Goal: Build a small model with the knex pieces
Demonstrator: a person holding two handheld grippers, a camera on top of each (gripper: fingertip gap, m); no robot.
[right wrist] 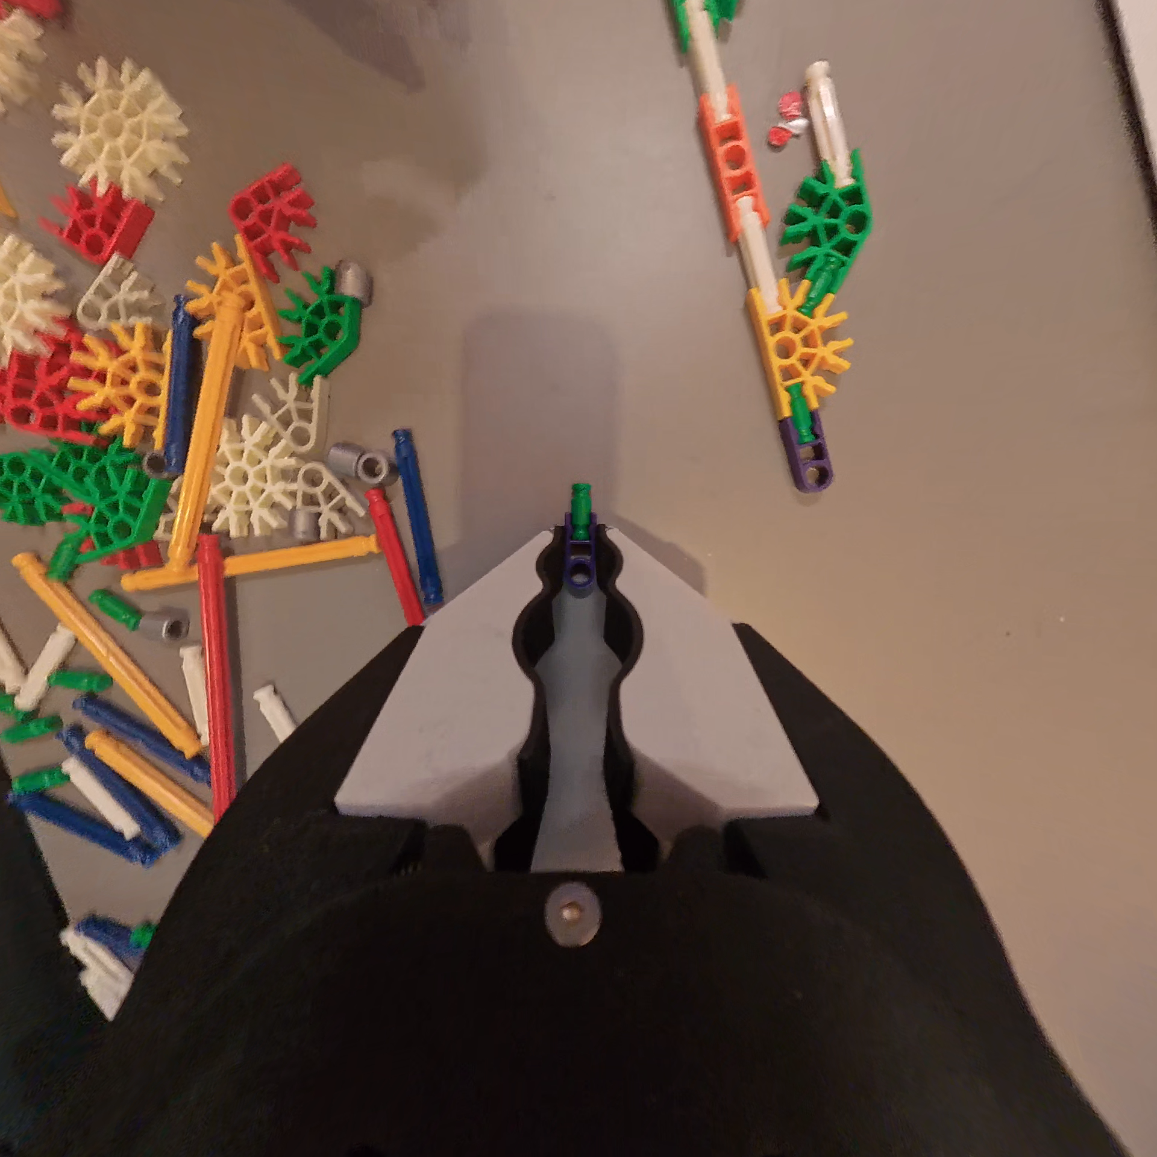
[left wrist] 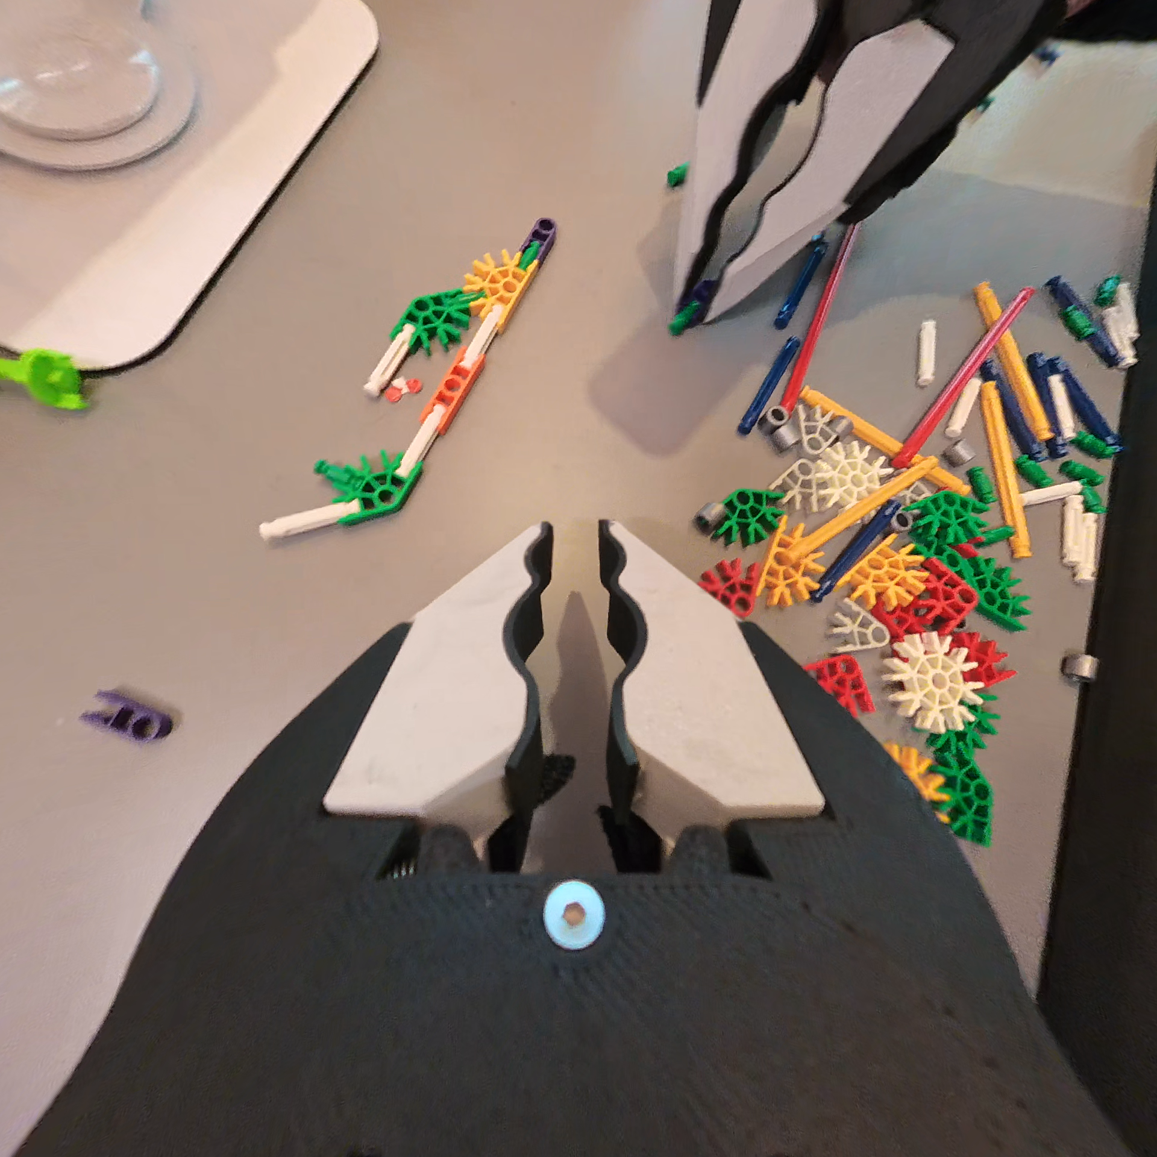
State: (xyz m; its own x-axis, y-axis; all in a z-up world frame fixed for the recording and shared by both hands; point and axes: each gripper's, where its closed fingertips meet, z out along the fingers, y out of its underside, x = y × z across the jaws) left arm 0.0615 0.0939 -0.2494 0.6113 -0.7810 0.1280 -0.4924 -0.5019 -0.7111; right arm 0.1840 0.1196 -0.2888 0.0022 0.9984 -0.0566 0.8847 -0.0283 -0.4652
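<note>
My right gripper [right wrist: 581, 532] is shut on a small purple connector [right wrist: 580, 557] with a short green rod [right wrist: 581, 501] sticking out of its front. It hangs just above the grey table. The same gripper shows in the left wrist view [left wrist: 692, 310], tips down near the table. My left gripper [left wrist: 575, 532] is open a little and empty, low over the table. A partly built chain of white rods with green, yellow, orange and purple connectors [left wrist: 438, 382] lies ahead and left of it; it also shows in the right wrist view [right wrist: 782, 282], ahead and right.
A pile of loose rods and connectors [left wrist: 908, 532] lies to the right, and also shows in the right wrist view [right wrist: 156, 438]. A lone purple connector [left wrist: 128, 723] lies left. A white mat [left wrist: 188, 188] with a glass dish [left wrist: 75, 81] is far left, a lime piece [left wrist: 47, 379] beside it. A dark wall [left wrist: 1114, 689] bounds the right. Spacing between my two grippers at the tips: around 15 centimeters.
</note>
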